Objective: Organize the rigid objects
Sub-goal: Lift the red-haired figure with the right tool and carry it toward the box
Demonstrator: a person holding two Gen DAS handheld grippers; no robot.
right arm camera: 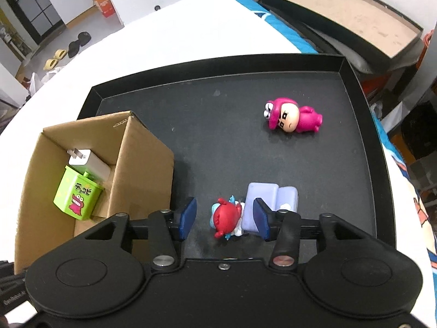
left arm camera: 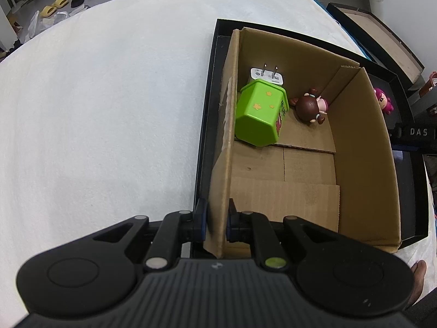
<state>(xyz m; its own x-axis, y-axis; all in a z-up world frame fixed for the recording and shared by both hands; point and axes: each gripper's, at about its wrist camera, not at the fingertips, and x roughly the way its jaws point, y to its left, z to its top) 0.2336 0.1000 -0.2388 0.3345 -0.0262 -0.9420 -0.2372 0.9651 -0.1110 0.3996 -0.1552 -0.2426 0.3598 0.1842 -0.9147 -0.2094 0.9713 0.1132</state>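
Note:
My left gripper is shut on the near end of the left wall of an open cardboard box. Inside the box lie a green octagonal container, a white charger plug and a brown-haired figurine. The box stands in a black tray. Above the tray floor my right gripper is open. A red figurine lies between its fingers, untouched by the pads. A lilac block lies by the right finger. A pink figurine lies on its side farther back on the tray.
The tray rests on a white-covered surface. A second black box with a brown floor stands behind on the right. The right gripper's black body shows beyond the box's right wall. Shoes and bags lie on the floor at far left.

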